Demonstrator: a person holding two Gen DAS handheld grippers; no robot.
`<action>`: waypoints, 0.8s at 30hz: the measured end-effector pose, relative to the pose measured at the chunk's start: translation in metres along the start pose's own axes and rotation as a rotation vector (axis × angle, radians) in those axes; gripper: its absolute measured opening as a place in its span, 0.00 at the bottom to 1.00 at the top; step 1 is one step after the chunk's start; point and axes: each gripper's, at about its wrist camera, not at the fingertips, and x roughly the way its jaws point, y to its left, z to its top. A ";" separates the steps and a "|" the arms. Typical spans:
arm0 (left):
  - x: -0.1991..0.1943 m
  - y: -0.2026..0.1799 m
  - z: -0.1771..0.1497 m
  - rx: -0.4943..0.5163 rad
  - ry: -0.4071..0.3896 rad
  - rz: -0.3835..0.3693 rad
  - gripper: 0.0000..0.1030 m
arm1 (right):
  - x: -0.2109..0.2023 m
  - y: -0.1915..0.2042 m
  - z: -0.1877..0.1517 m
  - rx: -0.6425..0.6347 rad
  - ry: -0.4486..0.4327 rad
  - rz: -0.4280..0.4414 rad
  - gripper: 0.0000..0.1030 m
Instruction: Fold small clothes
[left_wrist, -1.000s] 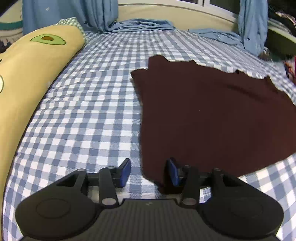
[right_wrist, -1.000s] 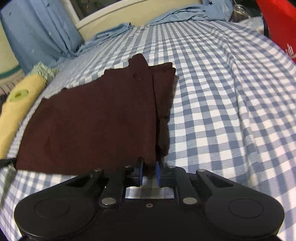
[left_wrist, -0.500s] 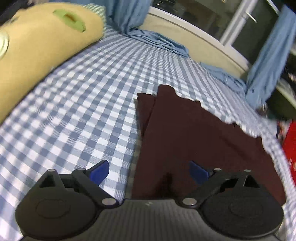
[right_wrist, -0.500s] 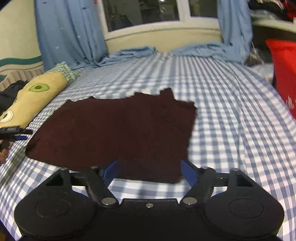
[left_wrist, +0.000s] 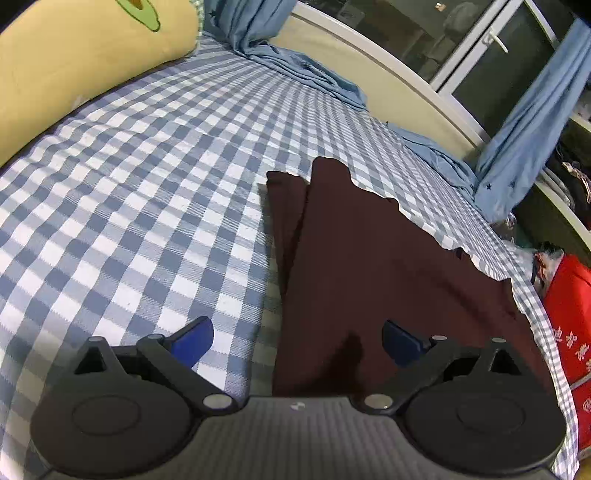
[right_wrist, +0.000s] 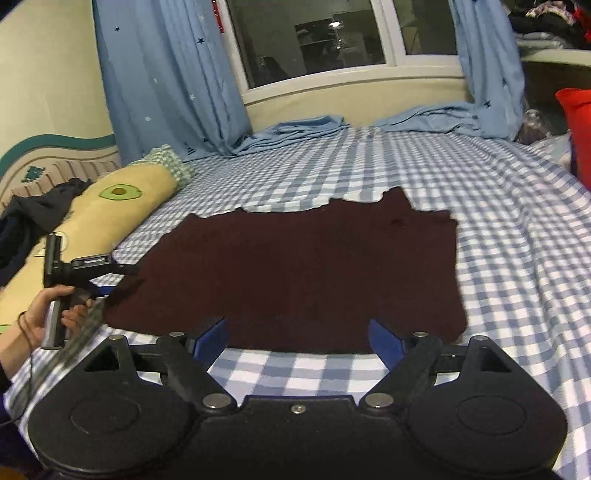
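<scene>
A: Nearest, right view: right gripper (right_wrist: 297, 338) low over the bed's near edge, blue pads spread wide, having just been opening. Nothing between them but checked sheet (right_wrist: 498, 236) and the front hem of the cloth beyond.

B: Same for the left gripper (left_wrist: 297, 341): jaws wide apart, just been opening. One pad over bare sheet, the other over dark fabric; no pad pressing on anything. Also seen from the right view at far left, gripped by a hand (right_wrist: 40, 314), tips near the cloth's left edge.

A: Next out: dark maroon garment (right_wrist: 306, 269) lying flat on the sheet, mid-bed, released. Roughly rectangular, far edge ragged with a small peak toward the right.

B: Left view: garment (left_wrist: 376, 266) shows a narrow strip along its left side, layered beside the main panel. Type of garment not discernible.

A: Further left: yellow avocado-print bolster (right_wrist: 110, 214) along the bed's side, apart from the cloth. Dark clothing heaped past it.

B: Right side: red item (left_wrist: 569, 317) off the bed's edge.

A: Farthest: blue curtains (right_wrist: 166, 81) pooling onto the sheet, dark window (right_wrist: 321, 37) behind.
</scene>
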 end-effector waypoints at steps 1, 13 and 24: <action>0.000 0.000 0.000 0.005 0.000 -0.003 0.96 | 0.000 0.000 0.001 -0.006 -0.009 -0.015 0.82; 0.026 -0.009 0.012 0.040 0.017 -0.075 0.96 | 0.011 -0.004 0.004 0.049 -0.035 -0.034 0.81; 0.049 -0.034 0.023 0.079 0.058 0.002 0.33 | 0.010 -0.019 0.003 0.091 -0.032 -0.060 0.81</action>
